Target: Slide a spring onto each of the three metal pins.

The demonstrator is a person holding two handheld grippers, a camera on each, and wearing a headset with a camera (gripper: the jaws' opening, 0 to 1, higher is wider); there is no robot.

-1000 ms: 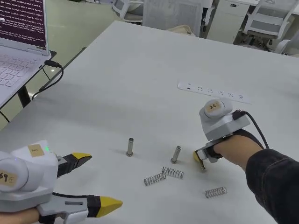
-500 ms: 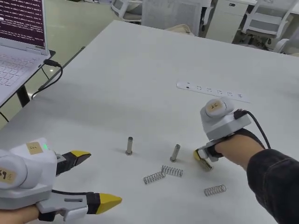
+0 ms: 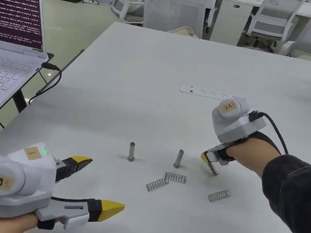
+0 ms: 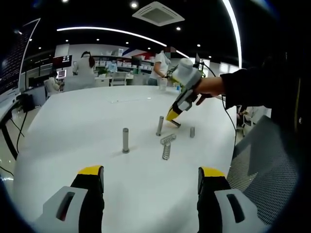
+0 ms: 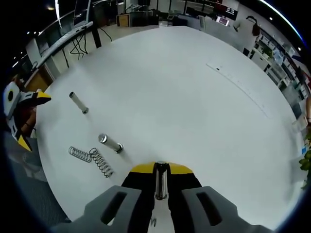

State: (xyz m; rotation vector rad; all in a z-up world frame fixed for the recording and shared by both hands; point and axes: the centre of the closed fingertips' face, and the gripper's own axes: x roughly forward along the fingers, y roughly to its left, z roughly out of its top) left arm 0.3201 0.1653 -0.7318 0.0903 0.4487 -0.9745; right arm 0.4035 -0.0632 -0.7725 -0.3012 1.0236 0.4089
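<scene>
While my right gripper [image 3: 208, 159] clamps a pin [image 5: 161, 175], my left gripper [image 3: 98, 185] gapes wide, empty.
Two upright pins [image 3: 131, 151] [image 3: 179, 158] and three springs [image 3: 157, 184] [image 3: 175, 177] [image 3: 219, 195] sit lower centre.

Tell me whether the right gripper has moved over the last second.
Yes, slightly: the right gripper, shut on a pin, has drifted rightward and a little up, away from the nearer standing pin.
</scene>
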